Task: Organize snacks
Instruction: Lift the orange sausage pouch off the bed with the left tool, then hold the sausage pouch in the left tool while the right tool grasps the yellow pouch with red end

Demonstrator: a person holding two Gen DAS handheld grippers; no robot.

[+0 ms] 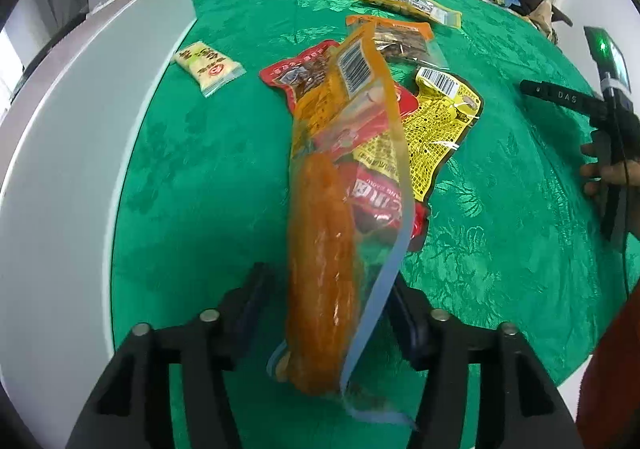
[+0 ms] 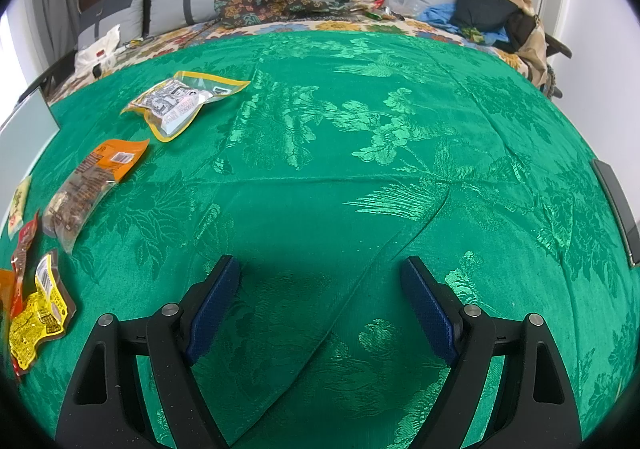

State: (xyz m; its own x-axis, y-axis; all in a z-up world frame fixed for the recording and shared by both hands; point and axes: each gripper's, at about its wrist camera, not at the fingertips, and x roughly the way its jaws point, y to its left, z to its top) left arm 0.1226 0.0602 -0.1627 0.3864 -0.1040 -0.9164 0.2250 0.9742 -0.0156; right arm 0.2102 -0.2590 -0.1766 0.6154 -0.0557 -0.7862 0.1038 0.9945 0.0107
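My left gripper point(image 1: 328, 313) stands part open, pads clear of the orange sausage pack point(image 1: 332, 249) that hangs between the jaws, so I judge it released or nearly so onto the pile below: a red pack point(image 1: 384, 201) and a yellow pack point(image 1: 436, 129). My right gripper point(image 2: 320, 309) is wide open, holding nothing, over bare green cloth point(image 2: 360, 169). Still loose on the cloth: a pale pack point(image 1: 208, 67), a brown-orange pack point(image 2: 92, 189), a yellow-edged pack point(image 2: 180, 101). Gathering is partly done, in my judgement; three remain
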